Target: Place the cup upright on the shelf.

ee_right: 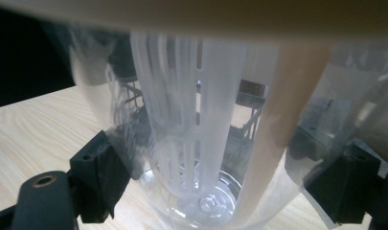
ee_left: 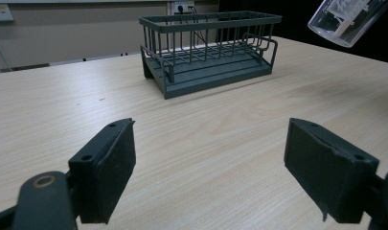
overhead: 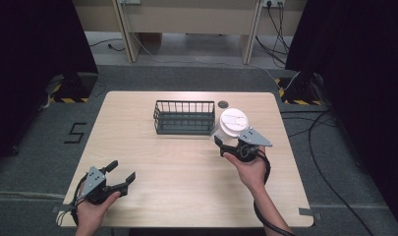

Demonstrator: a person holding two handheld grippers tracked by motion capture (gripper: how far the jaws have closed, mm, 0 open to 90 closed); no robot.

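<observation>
**Clear cup held above the counter beside the wire basket**

At the left of the high view we see the left gripper (overhead: 119,176), held low over the near left part of the wooden counter (overhead: 186,172) by the person's left hand (overhead: 91,211). Its jaws stand wide apart with nothing between them; in the left gripper view, bare wood lies between the two black pads (ee_left: 110,167).

Toward the middle, at the far side of the counter, stands a dark wire basket (overhead: 184,117), upright and with nothing visible inside (ee_left: 211,48).

To the right, just beside the basket's right end, we find the right gripper (overhead: 231,142), held by the person's right hand (overhead: 249,169). Its jaws are closed on a clear plastic cup (overhead: 232,125) with a white lid (overhead: 234,119). The cup is tilted and raised off the counter, as the left gripper view shows at its upper right corner (ee_left: 347,19). In the right gripper view the transparent cup wall (ee_right: 134,110) sits between the jaws, and a white slotted insert (ee_right: 191,105) runs down its inside.
</observation>
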